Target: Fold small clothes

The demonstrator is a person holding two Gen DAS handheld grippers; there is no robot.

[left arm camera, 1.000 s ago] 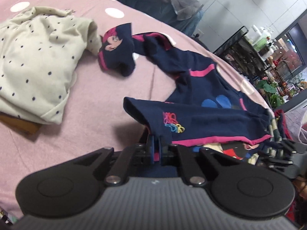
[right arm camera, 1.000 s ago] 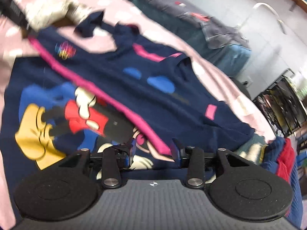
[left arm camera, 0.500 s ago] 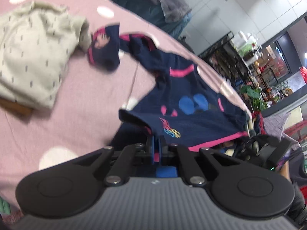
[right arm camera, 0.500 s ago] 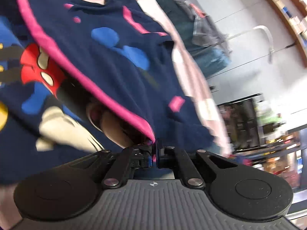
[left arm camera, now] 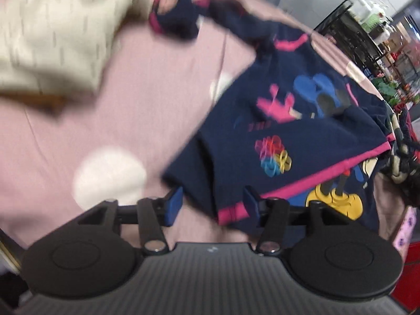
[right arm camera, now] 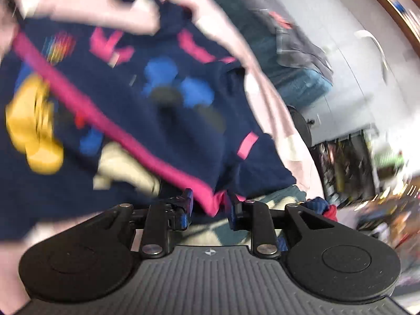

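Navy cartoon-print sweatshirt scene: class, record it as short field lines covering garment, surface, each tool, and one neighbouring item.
garment: navy cartoon-print sweatshirt with pink hem, bottom folded up
surface: pink bedsheet with white dots
left tool: open, hem corner between its fingers
right tool: open, pink hem between its fingers
neighbour: cream speckled garment, blurred

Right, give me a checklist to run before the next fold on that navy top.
1. Left gripper open: ok, fingers spread.
2. Right gripper open: ok, fingers spread.
3. Navy top folded, pink hem lying across the cartoon print: ok.
4. Hem free of both grippers: cannot tell, cloth sits between the fingers in both views.
5. Sleeve tucked in: not ok, it trails toward the cream spotted garment.
6. Fold lying flat on the pink bedspread: cannot tell, the pictures are blurred.
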